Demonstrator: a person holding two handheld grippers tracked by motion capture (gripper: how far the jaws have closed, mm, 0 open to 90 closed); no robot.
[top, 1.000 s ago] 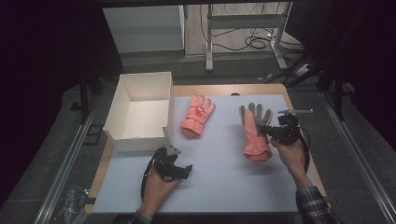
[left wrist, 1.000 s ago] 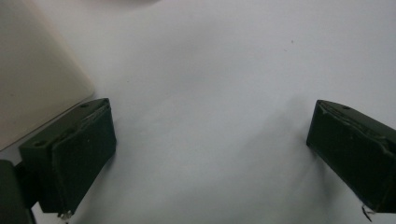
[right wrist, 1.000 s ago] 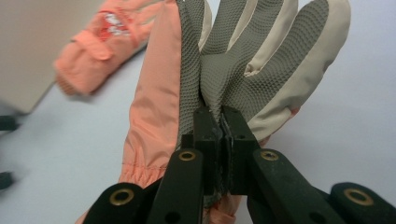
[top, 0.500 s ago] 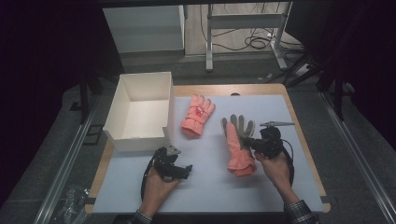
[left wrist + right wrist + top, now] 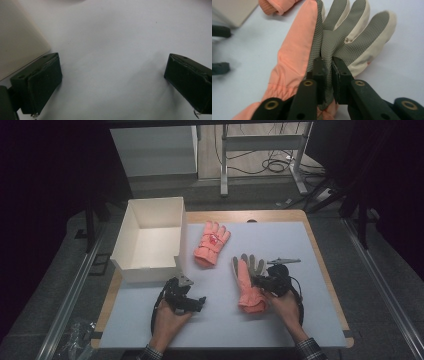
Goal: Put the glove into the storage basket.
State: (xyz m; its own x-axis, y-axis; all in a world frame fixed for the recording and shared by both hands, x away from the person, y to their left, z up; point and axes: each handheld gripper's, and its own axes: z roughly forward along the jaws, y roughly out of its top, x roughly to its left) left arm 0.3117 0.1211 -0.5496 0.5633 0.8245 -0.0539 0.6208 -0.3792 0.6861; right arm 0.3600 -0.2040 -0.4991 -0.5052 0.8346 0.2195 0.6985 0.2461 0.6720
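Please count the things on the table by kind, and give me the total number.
Orange gloves: 2, one held in the right claw as the held glove, the other glove lying near the box.
White open box: 1, the box.
Claws: 2, counting also the left claw, open above the table.
Total: 5.

Left hand-held gripper (image 5: 192, 301) jaws wide apart; right hand-held gripper (image 5: 261, 281) jaws clamped.
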